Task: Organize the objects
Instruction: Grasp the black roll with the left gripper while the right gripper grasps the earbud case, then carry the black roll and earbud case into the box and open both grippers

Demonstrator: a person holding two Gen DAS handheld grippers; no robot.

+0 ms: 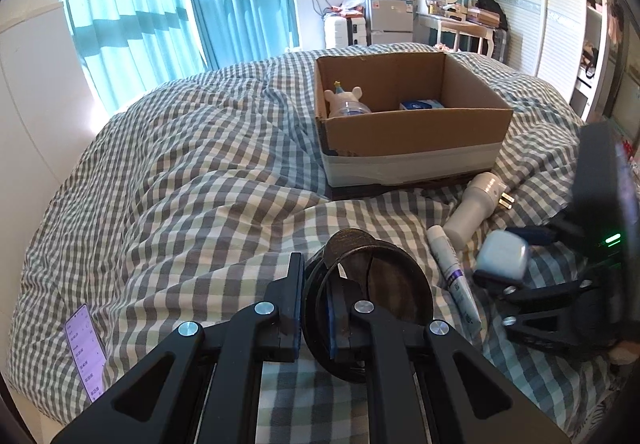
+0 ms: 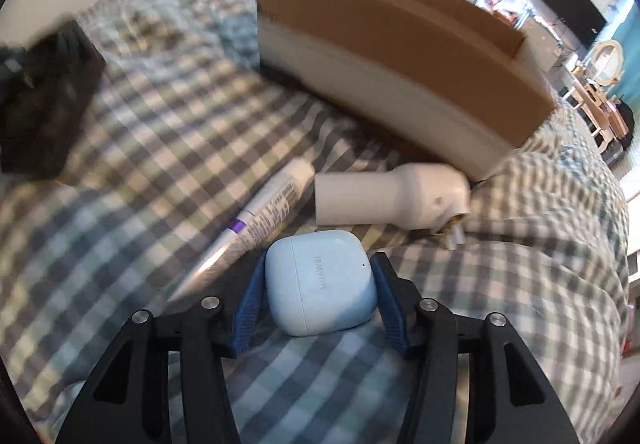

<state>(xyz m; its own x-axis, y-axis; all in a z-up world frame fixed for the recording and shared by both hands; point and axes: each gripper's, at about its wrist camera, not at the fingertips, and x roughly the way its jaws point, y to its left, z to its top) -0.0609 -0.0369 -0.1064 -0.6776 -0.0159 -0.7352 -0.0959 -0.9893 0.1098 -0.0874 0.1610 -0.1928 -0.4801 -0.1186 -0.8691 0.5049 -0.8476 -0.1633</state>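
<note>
With two things already inside the box [image 1: 412,131], a pale bear toy [image 1: 344,99] at its left end and a blue packet [image 1: 422,105] toward its right, the sorting is judged partly done. Four things remain on the checked bed [image 1: 180,163] in front of the box: a dark cup [image 1: 368,296], a tube [image 1: 454,276], a white plug [image 1: 476,207] and a pale-blue earbud case [image 2: 320,286]. The left gripper [image 1: 316,308] is pressed together on the cup's near rim, one finger inside the wall and one outside, with the cup lying on its side on the bed, mouth toward the camera. The right gripper [image 2: 318,300] pinches the case, its blue pads against the case's left and right sides; whether the case is clear of the bed cannot be told. The tube lies just left of the case, the plug just beyond it near the box's front wall. A phone [image 1: 86,352] rests at the near left edge of the bed.
</note>
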